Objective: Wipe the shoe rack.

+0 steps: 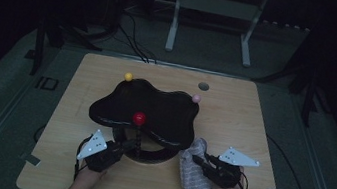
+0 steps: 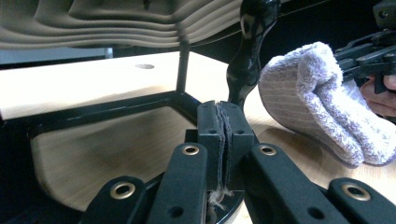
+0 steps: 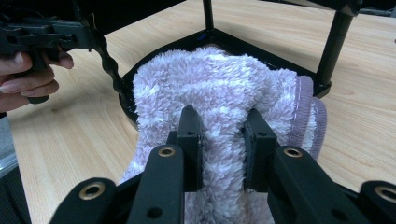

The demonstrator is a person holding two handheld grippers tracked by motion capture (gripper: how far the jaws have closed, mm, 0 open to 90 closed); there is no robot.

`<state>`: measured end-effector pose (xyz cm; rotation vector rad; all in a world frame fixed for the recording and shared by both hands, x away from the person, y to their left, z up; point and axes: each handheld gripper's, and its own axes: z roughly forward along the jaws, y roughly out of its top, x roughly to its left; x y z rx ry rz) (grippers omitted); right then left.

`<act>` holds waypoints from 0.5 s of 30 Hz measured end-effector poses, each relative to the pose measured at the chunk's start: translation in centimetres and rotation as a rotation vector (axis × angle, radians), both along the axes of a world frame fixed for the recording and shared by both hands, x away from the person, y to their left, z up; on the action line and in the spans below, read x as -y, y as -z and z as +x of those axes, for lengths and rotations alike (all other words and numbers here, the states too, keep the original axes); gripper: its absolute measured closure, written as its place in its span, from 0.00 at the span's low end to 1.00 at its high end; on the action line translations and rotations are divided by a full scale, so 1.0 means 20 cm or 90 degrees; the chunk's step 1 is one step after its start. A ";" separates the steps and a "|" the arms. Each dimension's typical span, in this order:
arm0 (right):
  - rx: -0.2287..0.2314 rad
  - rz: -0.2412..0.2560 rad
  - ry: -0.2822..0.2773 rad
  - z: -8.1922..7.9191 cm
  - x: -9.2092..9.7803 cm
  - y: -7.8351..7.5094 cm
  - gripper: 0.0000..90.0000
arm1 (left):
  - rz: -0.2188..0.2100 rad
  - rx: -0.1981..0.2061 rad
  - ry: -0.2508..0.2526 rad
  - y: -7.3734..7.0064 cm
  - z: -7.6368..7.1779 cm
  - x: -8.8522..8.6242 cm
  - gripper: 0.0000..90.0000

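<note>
High view: a wooden table (image 1: 233, 119) carries a black stand (image 1: 146, 109) with a wavy top and a ring base. A red ball (image 1: 139, 117) sits on the top near its 6 o'clock edge, a yellow ball (image 1: 128, 76) at 11 o'clock, a pink ball (image 1: 196, 98) at 2 o'clock. A grey hole (image 1: 203, 86) lies in the table beyond.

At 7 o'clock from the stand, the left gripper (image 1: 120, 150) points toward the base. In the left gripper view its jaws are pressed together with nothing but a frayed pad edge between them, just before a glossy black post (image 2: 247, 51).

At 5 o'clock from the stand, the right gripper (image 1: 202, 161) meets a lilac fleece sock (image 1: 193, 171) lying beside the base. In the right gripper view the jaws stand narrow, pinching a fold of the sock (image 3: 224, 98) between them. A hand (image 3: 28, 74) shows at 10 o'clock there.
</note>
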<state>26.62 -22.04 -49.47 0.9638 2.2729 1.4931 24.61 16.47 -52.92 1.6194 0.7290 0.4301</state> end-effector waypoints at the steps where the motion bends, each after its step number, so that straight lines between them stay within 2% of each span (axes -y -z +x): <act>1: -0.001 -0.001 0.000 0.00 0.00 0.00 0.81 | -0.001 0.000 0.007 0.00 0.00 0.01 0.98; 8: -0.010 0.002 0.001 0.01 0.01 0.01 0.81 | 0.004 0.015 0.013 0.00 0.00 0.07 0.93; 15: -0.012 0.007 0.006 0.00 0.02 0.01 0.81 | -0.005 0.015 0.039 0.00 0.01 0.15 0.92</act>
